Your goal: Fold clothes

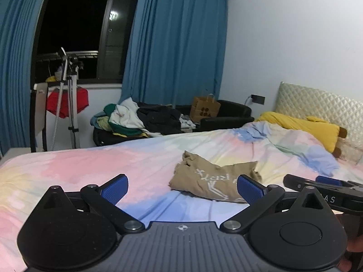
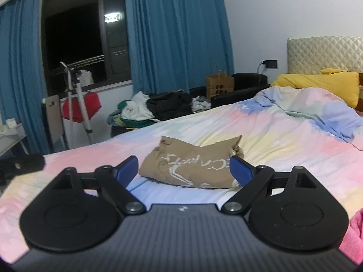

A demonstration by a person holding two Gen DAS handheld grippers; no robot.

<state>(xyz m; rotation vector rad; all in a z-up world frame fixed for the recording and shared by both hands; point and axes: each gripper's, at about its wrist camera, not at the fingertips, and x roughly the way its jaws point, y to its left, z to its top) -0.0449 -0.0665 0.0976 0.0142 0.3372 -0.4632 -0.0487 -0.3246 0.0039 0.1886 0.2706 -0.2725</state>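
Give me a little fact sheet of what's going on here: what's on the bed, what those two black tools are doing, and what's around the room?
garment: tan shirt with white lettering, lying in a rough folded bundle, not gripped
surface: bed with pastel bedspread
left gripper: jaws wide open, empty, short of the shirt
right gripper: jaws wide open, empty, facing the shirt
pillow: yellow pillow by the quilted headboard
background: clothes pile, paper bag, tripod, blue curtains, dark window
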